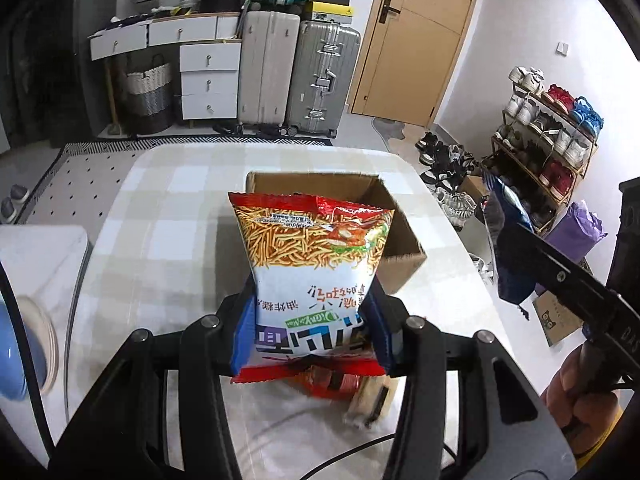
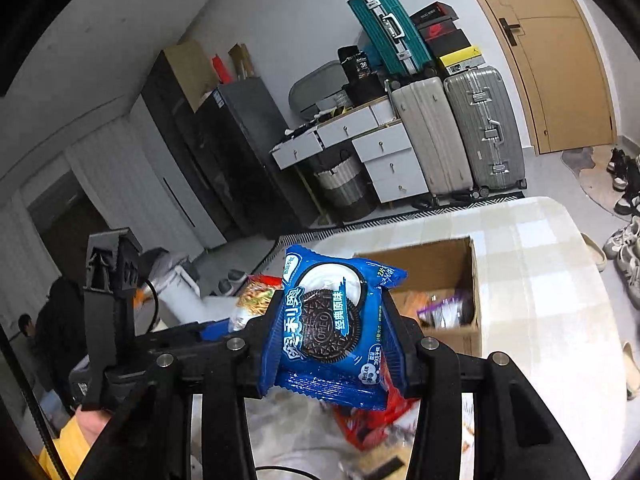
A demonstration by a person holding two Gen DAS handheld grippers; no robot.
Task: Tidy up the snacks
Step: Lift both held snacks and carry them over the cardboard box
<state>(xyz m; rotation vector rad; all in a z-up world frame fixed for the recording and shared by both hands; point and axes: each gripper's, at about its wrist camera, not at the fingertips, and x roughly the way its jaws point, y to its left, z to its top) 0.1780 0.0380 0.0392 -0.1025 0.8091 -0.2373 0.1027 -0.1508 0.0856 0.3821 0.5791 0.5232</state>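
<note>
Item: cardboard box (image 1: 400,236), sitting open-topped on the checked table (image 1: 168,216), lying ahead of and below both claws. Left gripper (image 1: 310,332) is clamping the noodle-snack bag (image 1: 316,256), the bag's long axis running forward toward the box. Right gripper (image 2: 332,344) is pinching the Oreo packet (image 2: 328,320), hanging nearer the box's near wall. More snacks (image 2: 368,416) are lying on the table below.
</note>
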